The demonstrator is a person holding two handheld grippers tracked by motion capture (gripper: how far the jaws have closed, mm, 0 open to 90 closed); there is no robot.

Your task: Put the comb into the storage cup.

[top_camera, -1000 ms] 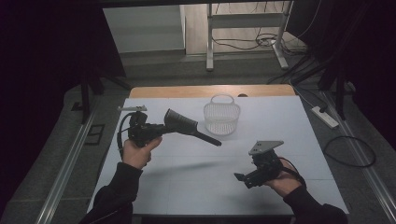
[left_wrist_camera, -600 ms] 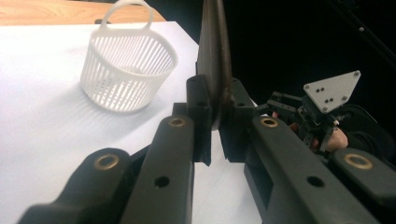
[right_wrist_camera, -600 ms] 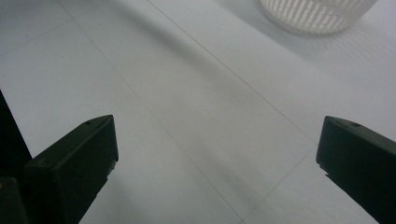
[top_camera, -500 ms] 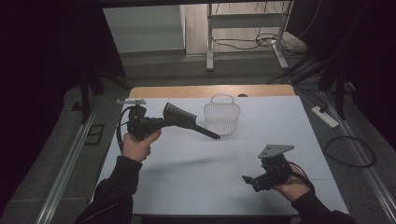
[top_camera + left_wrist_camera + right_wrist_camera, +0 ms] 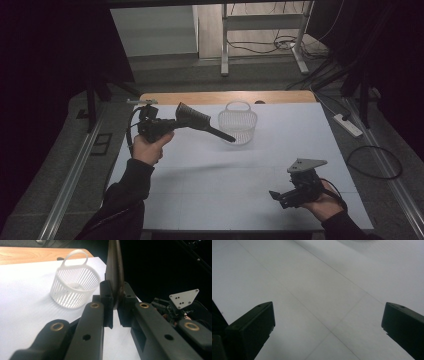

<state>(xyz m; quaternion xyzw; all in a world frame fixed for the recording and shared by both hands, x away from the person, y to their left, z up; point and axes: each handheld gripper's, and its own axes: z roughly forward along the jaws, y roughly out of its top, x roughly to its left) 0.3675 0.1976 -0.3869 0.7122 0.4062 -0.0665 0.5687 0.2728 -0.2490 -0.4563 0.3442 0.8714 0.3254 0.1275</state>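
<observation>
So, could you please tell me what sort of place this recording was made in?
Probably a lab recording bay: a white-covered table ringed by black curtains, loose cables and a white power strip on the grey floor, a metal frame behind.

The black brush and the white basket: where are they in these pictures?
black brush (image 5: 192, 118), high view, on its wide head, next to the left tongs' grip.
white basket (image 5: 73, 288), left gripper view, on its slatted side wall.

My black left gripper (image 5: 167, 125) holds a black brush (image 5: 202, 121) beside a white slatted basket (image 5: 238, 121) on the white-covered, wood-edged bench (image 5: 215, 200).
</observation>
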